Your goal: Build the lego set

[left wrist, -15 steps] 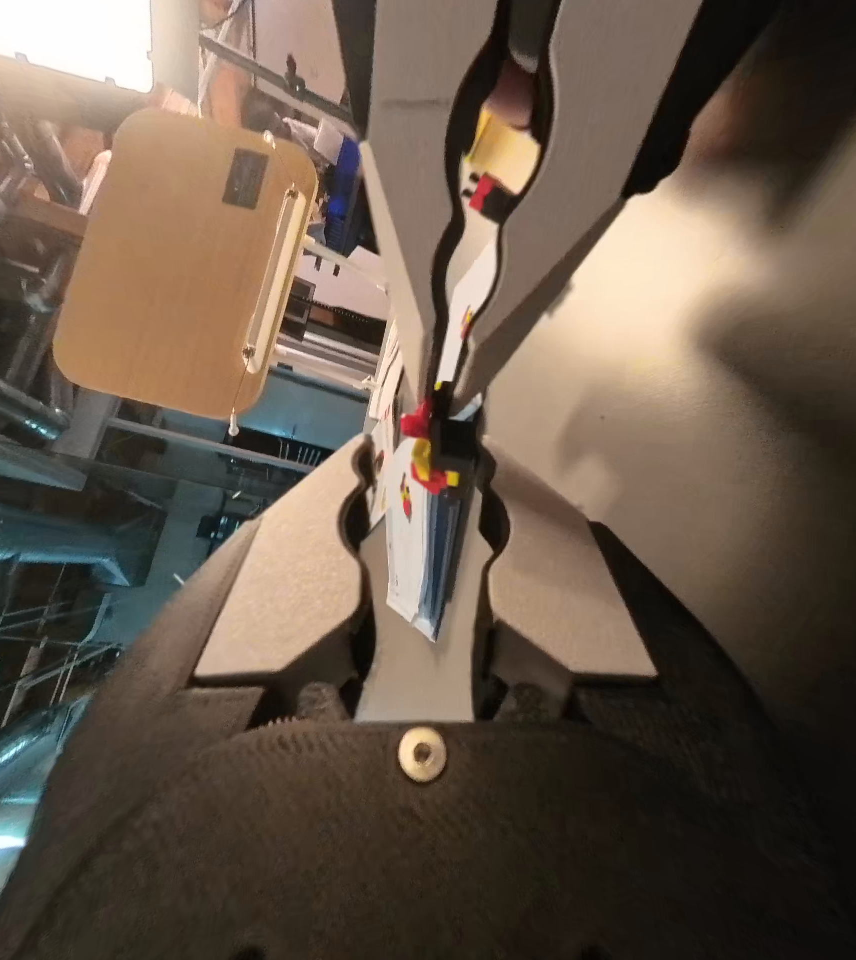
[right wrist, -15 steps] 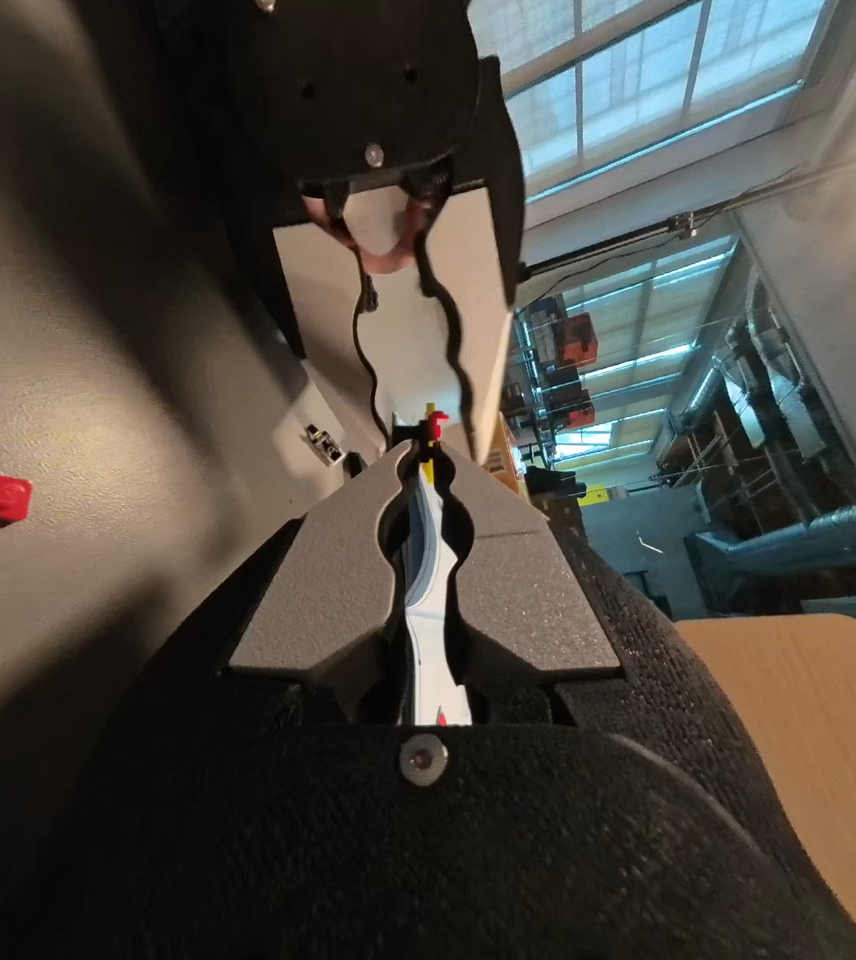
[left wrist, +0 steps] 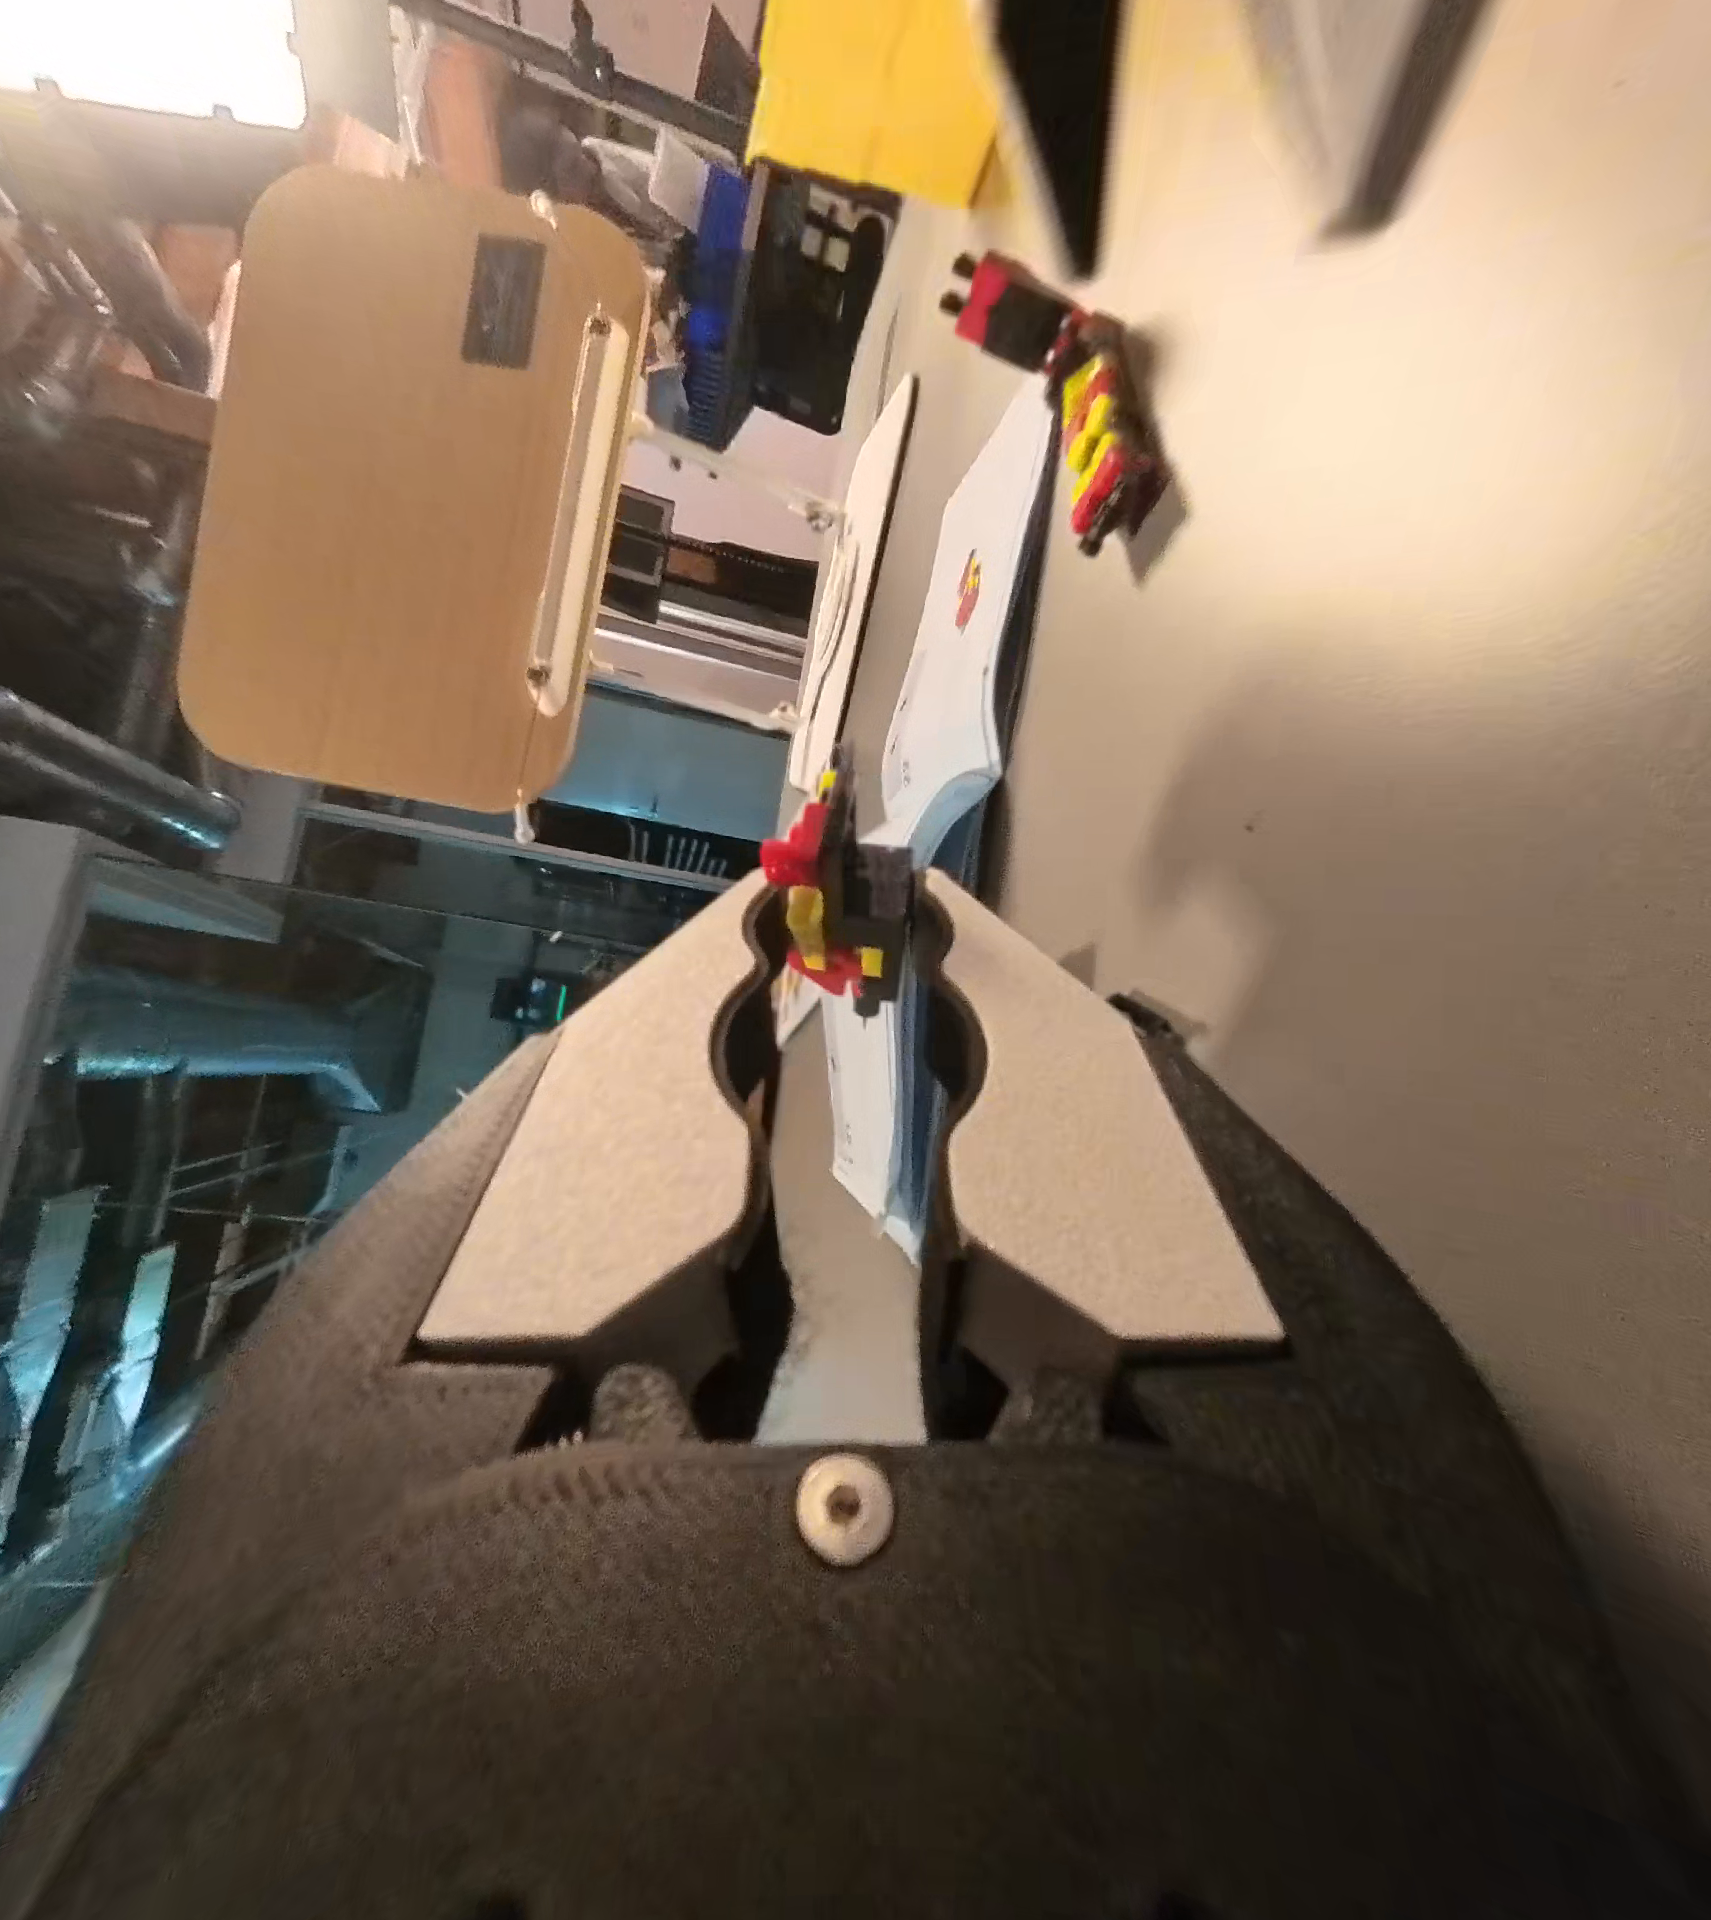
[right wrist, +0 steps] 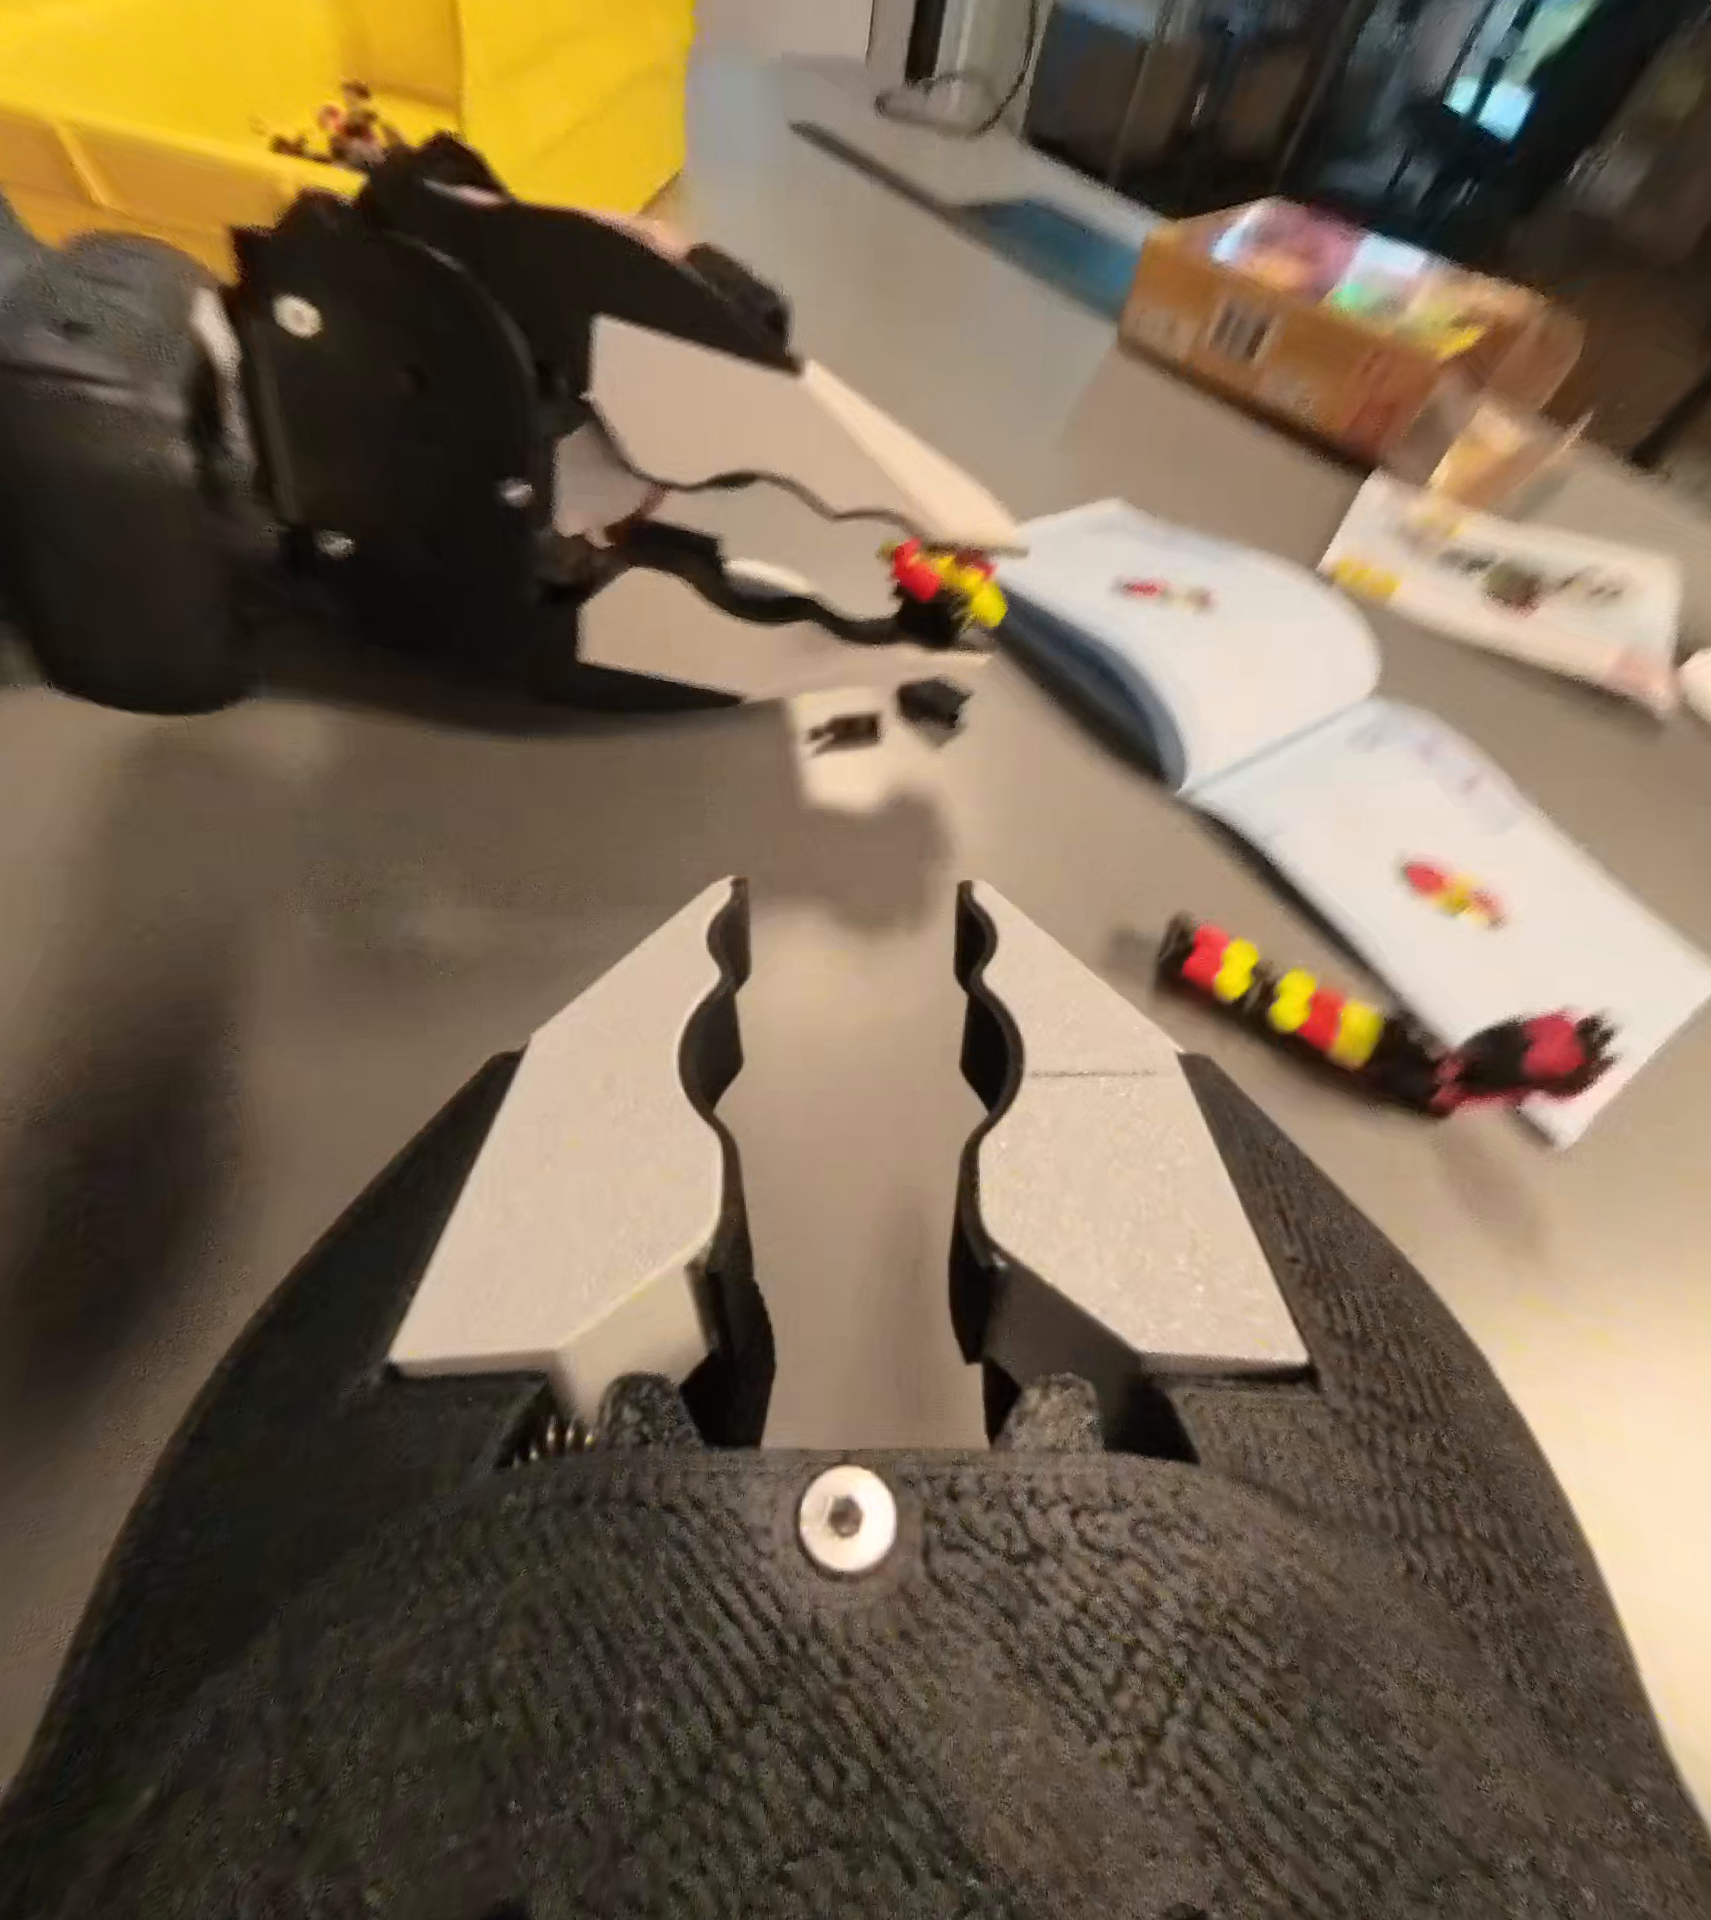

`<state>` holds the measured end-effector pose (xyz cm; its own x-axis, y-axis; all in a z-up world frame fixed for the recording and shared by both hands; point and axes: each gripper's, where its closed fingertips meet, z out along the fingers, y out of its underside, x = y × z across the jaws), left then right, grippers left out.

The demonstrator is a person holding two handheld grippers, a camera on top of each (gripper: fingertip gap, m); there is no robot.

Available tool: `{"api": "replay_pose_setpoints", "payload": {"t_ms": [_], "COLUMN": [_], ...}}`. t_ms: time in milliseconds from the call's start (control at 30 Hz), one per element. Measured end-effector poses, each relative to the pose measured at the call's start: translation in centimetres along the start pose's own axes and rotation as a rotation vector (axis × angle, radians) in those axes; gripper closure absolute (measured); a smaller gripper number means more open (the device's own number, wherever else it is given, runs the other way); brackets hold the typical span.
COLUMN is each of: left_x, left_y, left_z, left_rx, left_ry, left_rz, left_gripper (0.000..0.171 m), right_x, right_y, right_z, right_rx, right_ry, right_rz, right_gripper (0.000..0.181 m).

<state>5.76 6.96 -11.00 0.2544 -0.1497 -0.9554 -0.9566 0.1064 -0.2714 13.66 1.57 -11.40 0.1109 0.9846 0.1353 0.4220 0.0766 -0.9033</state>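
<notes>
So the left gripper (left wrist: 846, 904) has its jaws clamped on a small lego assembly (left wrist: 835, 914), a red, yellow and black chunk pinched right at the tips and held up off the desk (right wrist: 415, 935). From the right wrist view you can see that same gripper (right wrist: 944, 597) over on the left side, with the little piece (right wrist: 944, 587) sticking out just in front of the open instruction booklet (right wrist: 1350, 748). The right gripper (right wrist: 851, 904) has nothing in it, jaws spread apart with a clear gap and only bare grey desk showing between them. Off to its right there's a longer lego build (right wrist: 1370, 1023), a black strip with red and yellow studs on top and a red and black bit at the far end, lying on the desk with that end on the corner of the booklet page. A couple of small black loose pieces (right wrist: 892, 717) sit on the desk beneath the left gripper's tips. There's a yellow bin (right wrist: 155, 114) at the back left, a second booklet (right wrist: 1505, 592) further back on the right, and a cardboard box (right wrist: 1329, 312) behind that. Pretty blurry overall, so I can't make out finer detail on the bricks.
</notes>
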Motion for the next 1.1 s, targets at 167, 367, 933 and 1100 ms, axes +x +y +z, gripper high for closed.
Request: {"api": "replay_pose_setpoints", "payload": {"t_ms": [167,367,933,1100], "left_x": [0.3,0.2,0.3,-0.7], "left_y": [-1.4,-2.6,-4.6,-5.6], "left_z": [-0.4,-1.0,-1.8,-2.2], "left_rx": [0.047,0.090,0.186,0.229], "left_ry": [-0.006,-0.041,-0.080,-0.162], "left_rz": [0.049,0.109,0.186,0.207], "left_gripper": [0.149,0.149,0.149,0.149], "right_x": [-2.7,-3.8,-4.5,-3.4], "right_y": [2.3,3.3,4.1,3.1], "right_z": [-0.4,0.9,0.4,-0.1], "right_rx": [-0.122,-0.229,-0.259,-0.224], "right_ry": [0.026,0.029,-0.081,-0.149], "right_rz": [0.017,-0.032,0.072,0.001], "right_gripper": [0.139,0.142,0.174,0.175]}}
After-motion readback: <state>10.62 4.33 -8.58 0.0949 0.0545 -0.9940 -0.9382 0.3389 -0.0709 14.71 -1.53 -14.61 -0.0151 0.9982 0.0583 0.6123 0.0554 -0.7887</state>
